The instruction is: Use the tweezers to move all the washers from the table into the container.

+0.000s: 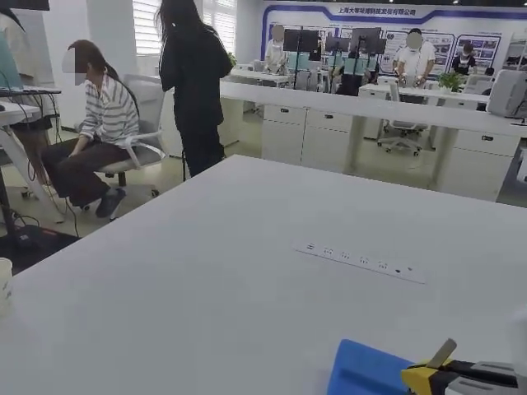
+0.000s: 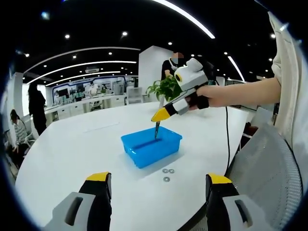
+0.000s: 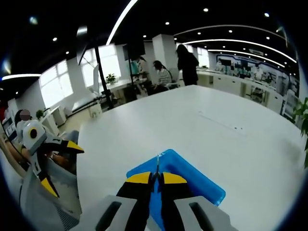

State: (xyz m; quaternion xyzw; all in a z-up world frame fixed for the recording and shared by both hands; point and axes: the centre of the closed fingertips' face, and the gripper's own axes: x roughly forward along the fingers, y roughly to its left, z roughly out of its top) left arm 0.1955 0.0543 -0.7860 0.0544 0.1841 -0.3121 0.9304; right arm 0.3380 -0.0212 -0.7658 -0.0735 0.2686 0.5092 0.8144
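A blue container [image 2: 150,146] sits on the white table [image 2: 72,159]. Three small washers [image 2: 166,172] lie on the table just in front of it. My right gripper [image 2: 160,115], held by a hand, hangs over the container, shut on the tweezers [image 2: 157,130], whose tips point down into it. I cannot tell if the tips hold a washer. In the right gripper view the right gripper [image 3: 157,177] clamps the tweezers [image 3: 157,162] above the container [image 3: 197,180]. My left gripper [image 2: 159,177] is open and empty, short of the washers. The head view catches the container's corner [image 1: 362,370] and the right gripper [image 1: 420,377].
A white power strip [image 1: 362,262] is set into the table beyond the container. A cup [image 1: 4,281] stands at the table's left edge. A grey chair [image 2: 264,163] is near the table edge. People sit and stand at desks beyond.
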